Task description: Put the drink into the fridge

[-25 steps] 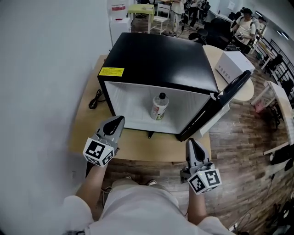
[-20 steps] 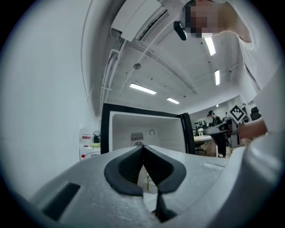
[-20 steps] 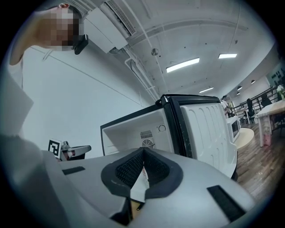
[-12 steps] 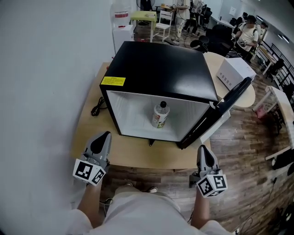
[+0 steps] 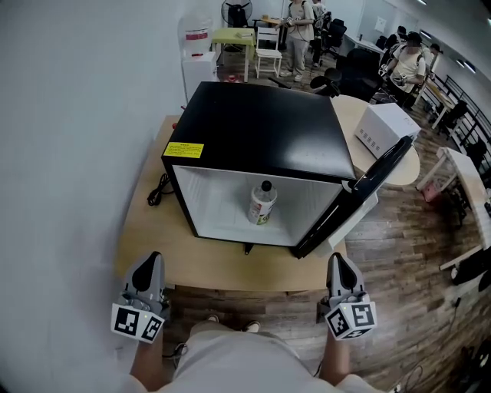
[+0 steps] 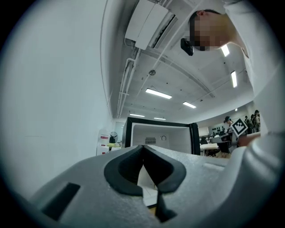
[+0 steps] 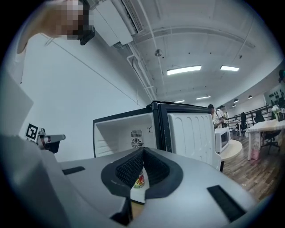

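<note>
Fridge: middle of the frame, door open.
Inside: one drink bottle, standing up.
Left gripper: lower left, closed tight, empty.
Right gripper: lower right, closed tight, empty.

We take this for an open-plan office or lab floor. Behind the fridge, which sits on a wooden desk, we see dark office chairs, people among workstations, a water dispenser by the white wall and a floor fan. To the fridge's right a white microwave rests on a round desk over wood-plank flooring. Overhead run strip lights, bare pipes and an air-conditioning unit
</note>
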The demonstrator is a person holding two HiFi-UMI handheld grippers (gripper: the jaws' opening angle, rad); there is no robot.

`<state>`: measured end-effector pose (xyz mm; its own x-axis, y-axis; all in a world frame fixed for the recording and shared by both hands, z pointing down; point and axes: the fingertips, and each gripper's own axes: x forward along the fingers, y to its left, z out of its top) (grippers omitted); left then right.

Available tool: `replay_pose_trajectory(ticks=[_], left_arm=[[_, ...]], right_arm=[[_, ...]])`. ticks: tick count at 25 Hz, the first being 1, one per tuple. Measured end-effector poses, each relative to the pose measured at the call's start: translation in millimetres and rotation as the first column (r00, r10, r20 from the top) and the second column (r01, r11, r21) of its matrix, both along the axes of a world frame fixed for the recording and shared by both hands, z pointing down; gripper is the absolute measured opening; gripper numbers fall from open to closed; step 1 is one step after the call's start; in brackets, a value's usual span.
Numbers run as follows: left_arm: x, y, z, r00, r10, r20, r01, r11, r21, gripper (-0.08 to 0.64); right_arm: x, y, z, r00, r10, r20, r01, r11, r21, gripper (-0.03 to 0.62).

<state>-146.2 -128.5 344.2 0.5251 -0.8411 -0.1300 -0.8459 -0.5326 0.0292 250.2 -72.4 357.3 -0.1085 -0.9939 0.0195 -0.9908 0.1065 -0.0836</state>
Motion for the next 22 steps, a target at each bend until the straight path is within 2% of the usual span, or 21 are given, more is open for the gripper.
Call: replay_pose_trajectory(ticks=[7, 15, 22], left_arm=[[-1, 11, -6, 0.999, -0.014, -0.036, 0.015, 0.999, 0.032, 0.015], [31, 9, -18, 0.997, 0.059, -0.045, -0.055, 0.995, 0.078, 0.015], [42, 6, -18, 0.996, 0.076, -0.036, -0.073, 0.995, 0.064, 0.015]], right_arm=[[-7, -6, -13, 0.999, -0.037, -0.035, 0.039, 0.999, 0.037, 0.0], [-16, 0, -4, 0.998, -0.054, -0.024, 0.055, 0.998, 0.042, 0.0], [-13, 5, 2, 0.998, -0.056, -0.018, 0.057, 0.998, 0.032, 0.0]])
